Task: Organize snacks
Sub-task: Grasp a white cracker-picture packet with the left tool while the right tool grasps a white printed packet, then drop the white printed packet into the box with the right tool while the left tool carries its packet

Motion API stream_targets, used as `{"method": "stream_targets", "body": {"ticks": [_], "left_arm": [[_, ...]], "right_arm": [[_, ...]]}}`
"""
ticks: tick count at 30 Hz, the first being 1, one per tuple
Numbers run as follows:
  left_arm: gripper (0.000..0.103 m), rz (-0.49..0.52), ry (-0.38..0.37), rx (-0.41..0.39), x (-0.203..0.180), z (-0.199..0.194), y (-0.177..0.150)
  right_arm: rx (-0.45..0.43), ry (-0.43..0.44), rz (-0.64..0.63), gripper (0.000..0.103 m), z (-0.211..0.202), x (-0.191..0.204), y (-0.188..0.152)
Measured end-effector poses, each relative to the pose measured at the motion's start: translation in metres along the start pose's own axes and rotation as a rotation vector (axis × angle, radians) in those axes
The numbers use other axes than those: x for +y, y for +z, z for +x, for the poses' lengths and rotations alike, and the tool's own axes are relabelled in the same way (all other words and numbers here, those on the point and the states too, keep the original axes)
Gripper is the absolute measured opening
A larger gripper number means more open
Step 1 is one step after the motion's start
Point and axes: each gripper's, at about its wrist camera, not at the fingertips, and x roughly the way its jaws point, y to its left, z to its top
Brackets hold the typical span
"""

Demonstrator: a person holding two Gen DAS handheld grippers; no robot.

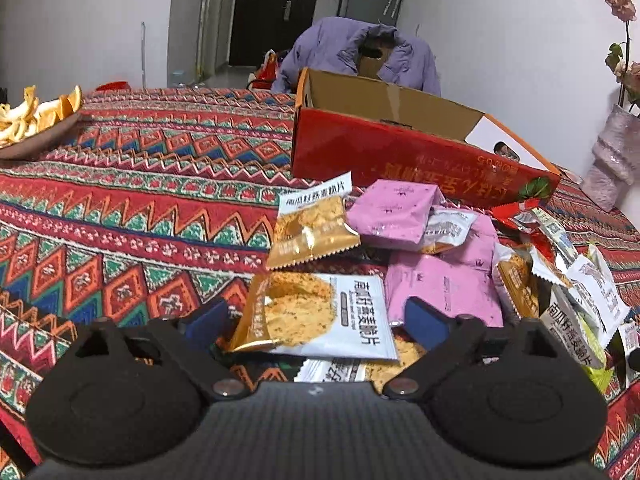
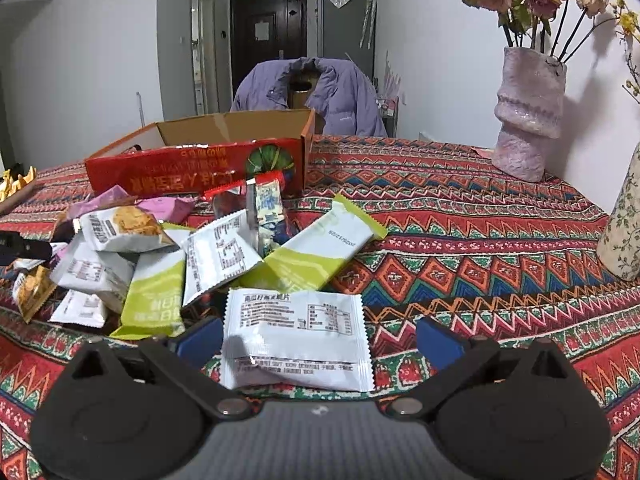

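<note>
A pile of snack packets lies on the patterned tablecloth point(image 1: 140, 200). In the left wrist view my left gripper point(image 1: 318, 320) is open around a gold-and-white oat crisp packet point(image 1: 320, 316); its blue pads stand just off the packet's edges. Pink packets point(image 1: 394, 214) lie beyond it. My right gripper point(image 2: 319, 340) is open over a white packet point(image 2: 296, 336) lying back side up; the left pad is close to it and the right pad stands well apart. A long green-and-white packet point(image 2: 316, 256) lies beyond. The open red cardboard box point(image 1: 400, 160) point(image 2: 192, 168) stands behind the pile.
A plate of orange peel point(image 1: 32, 120) sits at the far left of the table. A pink vase with roses point(image 2: 528, 120) and a floral vase point(image 2: 624, 236) stand at the right. A chair with a purple jacket point(image 2: 320, 92) is behind the table.
</note>
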Motion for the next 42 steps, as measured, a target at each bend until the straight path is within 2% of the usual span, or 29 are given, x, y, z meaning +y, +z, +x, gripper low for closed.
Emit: {"method": "stream_targets", "body": {"ticks": [5, 8, 12, 15, 21, 22, 24, 26, 27, 33, 42], "left_arm": [[0.071, -0.014, -0.015, -0.023, 0.006, -0.003, -0.004], [0.070, -0.034, -0.021, -0.032, 0.009, -0.007, -0.005], [0.070, -0.024, 0.010, -0.074, 0.010, -0.019, -0.006], [0.070, -0.031, 0.012, -0.112, 0.011, -0.037, -0.005], [0.070, -0.031, 0.026, -0.160, 0.007, -0.077, -0.005], [0.070, -0.023, 0.022, -0.172, 0.006, -0.084, -0.005], [0.070, -0.006, 0.022, -0.192, 0.002, -0.099, -0.006], [0.070, 0.011, 0.022, -0.205, -0.002, -0.111, -0.009], [0.070, 0.018, 0.020, -0.209, -0.005, -0.117, -0.010], [0.070, 0.039, 0.013, -0.229, -0.015, -0.144, -0.021], [0.070, 0.052, -0.002, -0.263, -0.029, -0.161, -0.017]], "right_arm": [[0.023, -0.003, 0.000, 0.101, 0.008, 0.000, -0.001], [0.024, 0.002, 0.005, 0.100, 0.010, -0.001, -0.002], [0.022, 0.025, 0.029, 0.090, 0.011, -0.002, -0.003], [0.015, 0.062, 0.031, 0.072, 0.008, 0.000, -0.002], [-0.014, 0.060, 0.005, 0.059, -0.004, 0.003, -0.002], [-0.022, 0.065, 0.010, 0.047, -0.008, 0.002, -0.002], [-0.032, 0.079, 0.026, 0.030, -0.016, -0.001, -0.003], [-0.034, 0.089, 0.034, 0.027, -0.021, -0.003, -0.005], [-0.039, 0.095, 0.040, 0.020, -0.025, -0.005, -0.006], [-0.105, 0.174, 0.067, 0.002, -0.059, -0.007, -0.008], [-0.221, 0.256, 0.004, 0.001, -0.109, 0.002, 0.013]]}}
